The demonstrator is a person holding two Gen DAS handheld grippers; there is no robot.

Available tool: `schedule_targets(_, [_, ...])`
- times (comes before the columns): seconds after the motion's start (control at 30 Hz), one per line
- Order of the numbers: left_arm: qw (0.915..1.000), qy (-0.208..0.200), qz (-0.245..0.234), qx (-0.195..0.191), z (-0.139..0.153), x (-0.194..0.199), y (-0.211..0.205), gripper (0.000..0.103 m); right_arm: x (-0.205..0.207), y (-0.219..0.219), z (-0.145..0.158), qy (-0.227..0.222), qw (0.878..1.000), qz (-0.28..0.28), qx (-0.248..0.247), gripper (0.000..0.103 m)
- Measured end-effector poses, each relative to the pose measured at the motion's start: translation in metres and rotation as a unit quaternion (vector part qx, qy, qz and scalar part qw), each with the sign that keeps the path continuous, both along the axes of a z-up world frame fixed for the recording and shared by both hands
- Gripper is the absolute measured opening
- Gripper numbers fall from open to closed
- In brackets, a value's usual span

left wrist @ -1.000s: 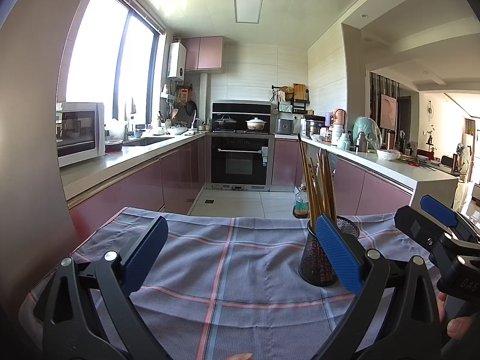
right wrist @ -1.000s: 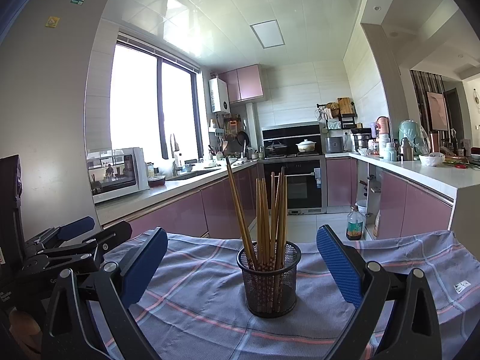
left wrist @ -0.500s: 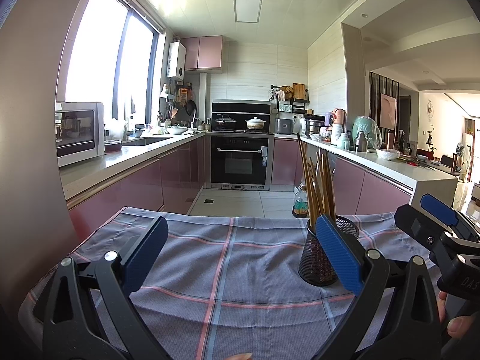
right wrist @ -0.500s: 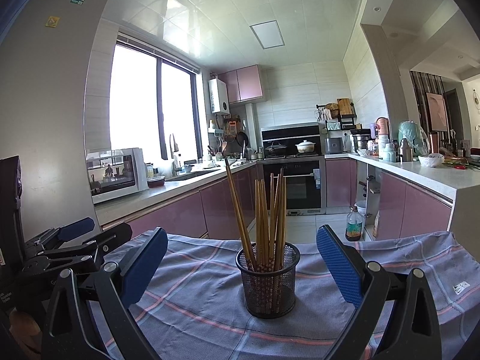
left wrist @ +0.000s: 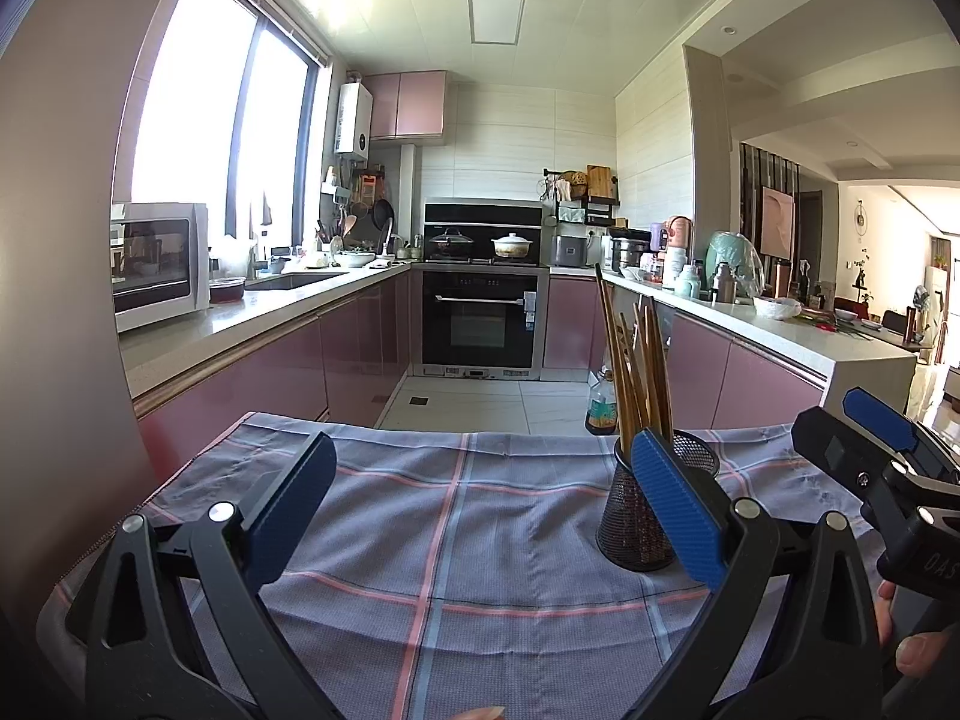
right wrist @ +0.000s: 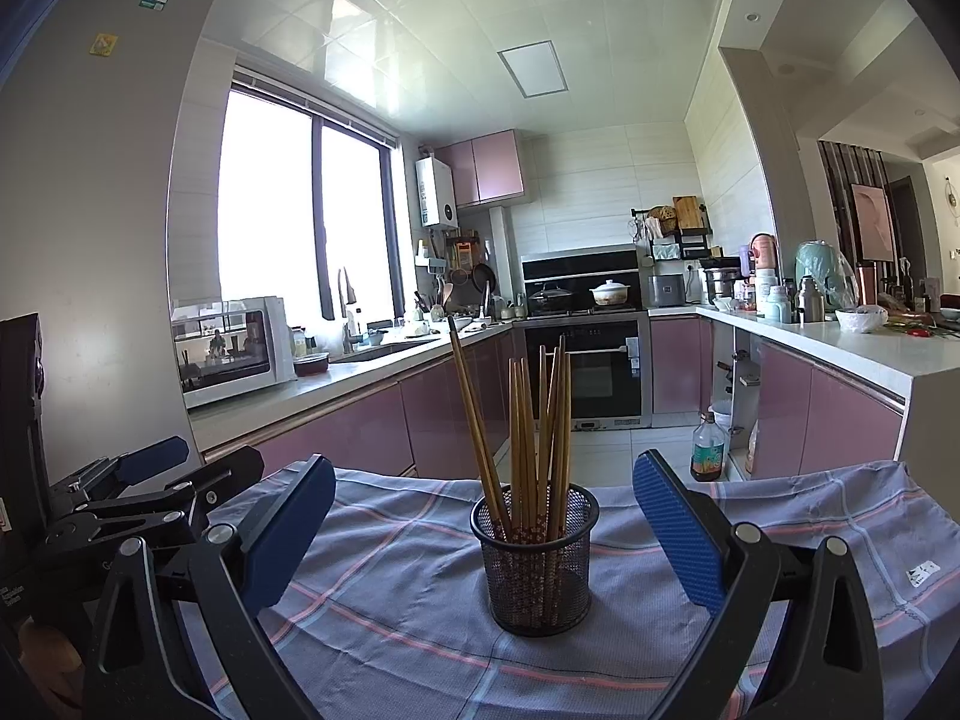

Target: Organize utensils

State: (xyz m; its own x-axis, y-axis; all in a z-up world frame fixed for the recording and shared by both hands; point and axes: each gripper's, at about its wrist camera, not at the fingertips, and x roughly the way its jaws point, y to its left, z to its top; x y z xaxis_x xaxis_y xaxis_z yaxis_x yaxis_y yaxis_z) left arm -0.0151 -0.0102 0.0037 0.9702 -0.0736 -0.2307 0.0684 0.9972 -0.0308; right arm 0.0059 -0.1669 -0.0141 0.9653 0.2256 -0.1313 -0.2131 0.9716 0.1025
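A black mesh holder (right wrist: 534,561) stands upright on a grey-blue checked cloth (right wrist: 384,612), with several wooden chopsticks (right wrist: 528,432) standing in it. My right gripper (right wrist: 483,516) is open and empty, with the holder straight ahead between its jaws' lines, a little beyond the tips. In the left wrist view the holder (left wrist: 636,516) sits to the right, partly hidden behind my right-hand blue pad. My left gripper (left wrist: 477,498) is open and empty over the cloth (left wrist: 456,528). The right gripper shows at that view's right edge (left wrist: 882,450).
The cloth-covered table ends at a kitchen aisle. Pink cabinets run along both sides, with a microwave (left wrist: 159,261) on the left counter, an oven (left wrist: 483,312) at the back, and a bottle (right wrist: 703,447) on the floor.
The right gripper's view has shifted very slightly, so the holder sits a touch lower and nearer. The left gripper has barely moved. Both stay open.
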Motion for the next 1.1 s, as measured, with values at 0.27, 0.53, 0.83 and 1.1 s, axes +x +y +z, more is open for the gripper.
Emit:
schedule_targets(0.27, [1.0,0.001,0.0,0.0,-0.0006,-0.0001,-0.001,0.097,-0.0002,0.0003,-0.0003,-0.001,1.0,-0.001,0.0,0.096])
schedule_targets(0.53, [1.0,0.001,0.0,-0.001,-0.0007,0.0,-0.001,0.097,0.0002,0.0003,-0.0002,0.0,1.0,0.0,0.001,0.096])
schedule_targets(0.83, [1.0,0.002,0.0,0.0,-0.0019,0.0002,-0.0023,0.097,0.0003,0.0006,-0.0008,0.0,1.0,-0.001,0.001,0.096])
schedule_targets(1.1, [1.0,0.002,0.0,0.0,-0.0017,0.0003,-0.0021,0.097,0.0003,0.0004,-0.0009,0.0,1.0,0.0,0.002,0.096])
